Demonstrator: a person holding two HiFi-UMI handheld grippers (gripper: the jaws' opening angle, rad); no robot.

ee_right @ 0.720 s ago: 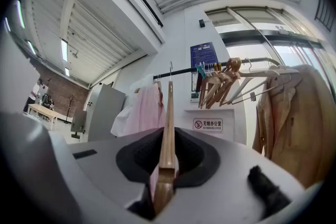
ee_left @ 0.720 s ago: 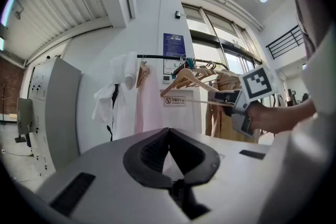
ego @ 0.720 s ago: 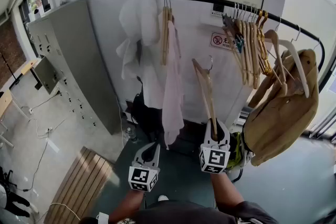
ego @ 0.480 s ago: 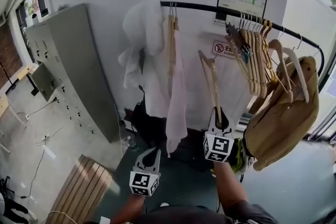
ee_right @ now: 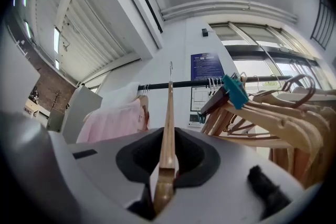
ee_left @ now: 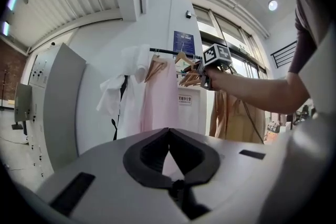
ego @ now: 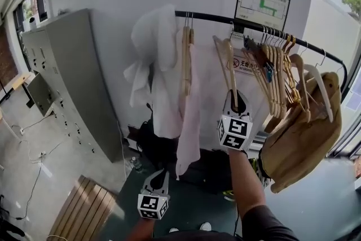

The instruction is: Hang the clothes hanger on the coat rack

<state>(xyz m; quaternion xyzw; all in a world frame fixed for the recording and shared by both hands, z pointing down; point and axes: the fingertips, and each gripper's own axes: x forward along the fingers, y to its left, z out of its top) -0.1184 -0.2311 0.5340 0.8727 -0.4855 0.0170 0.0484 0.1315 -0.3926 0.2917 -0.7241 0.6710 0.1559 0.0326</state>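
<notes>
My right gripper [ego: 236,103] is shut on the lower end of a wooden clothes hanger [ego: 228,62] and holds it up high. The hanger's wire hook [ego: 232,27] reaches the black rail of the coat rack [ego: 208,17], in a gap between a pink garment and a bunch of hangers. Whether the hook rests on the rail I cannot tell. In the right gripper view the hanger [ee_right: 169,118] runs up from between the jaws of the right gripper [ee_right: 167,162] to the rail [ee_right: 157,85]. My left gripper [ego: 159,178] hangs low, shut and empty; in its own view the left gripper [ee_left: 168,131] points level at the rack.
Several wooden hangers [ego: 276,70] and a tan jacket [ego: 302,132] fill the rail's right part. A white garment [ego: 152,59] and a pink one [ego: 189,115] hang left of the gap. A grey locker cabinet [ego: 67,76] stands at the left, a wooden pallet [ego: 84,211] on the floor.
My right gripper has lifted the hanger up, bringing its hook to the rail. My left gripper has stayed low.
</notes>
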